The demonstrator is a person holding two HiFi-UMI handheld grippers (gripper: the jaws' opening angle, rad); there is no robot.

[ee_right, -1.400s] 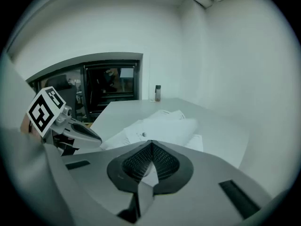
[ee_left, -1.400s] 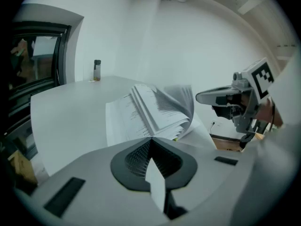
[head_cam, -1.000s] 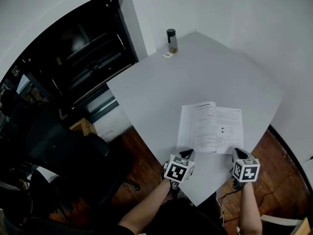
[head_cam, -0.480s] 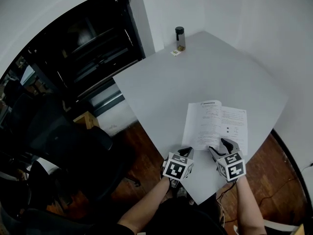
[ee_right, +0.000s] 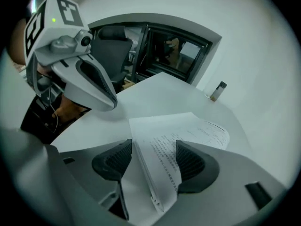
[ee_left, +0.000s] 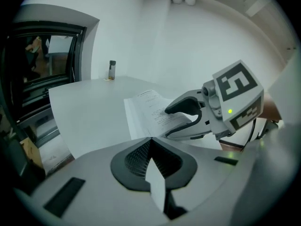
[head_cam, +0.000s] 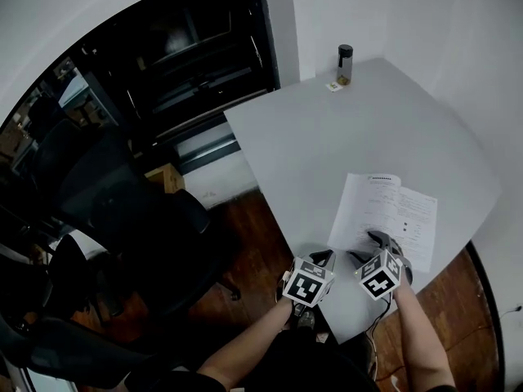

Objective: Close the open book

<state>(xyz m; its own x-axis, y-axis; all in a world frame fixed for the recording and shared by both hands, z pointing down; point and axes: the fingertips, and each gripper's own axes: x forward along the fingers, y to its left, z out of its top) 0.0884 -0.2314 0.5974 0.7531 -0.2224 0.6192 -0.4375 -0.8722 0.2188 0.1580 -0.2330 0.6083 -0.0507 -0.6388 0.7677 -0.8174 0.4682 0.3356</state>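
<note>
Starting at the left, our left gripper hangs at about eight o'clock of the book. Its jaws are pressed together on nothing and are clear of the pages, so nothing pins the book down. Next over, our right gripper has just been opening its jaws. They stand wide apart astride the near edge of the left-hand page, with the page edges between the pads but not pinched. The book lies open and flat in the five o'clock part of the grey table, its right page close to the table's edge. We judge the chief risk to be a bite on only a few loose leaves. Those would crease or tear, or fold over alone while the rest stays open. A sweep toward three o'clock with the book unpinned could also shove it toward that edge.
</note>
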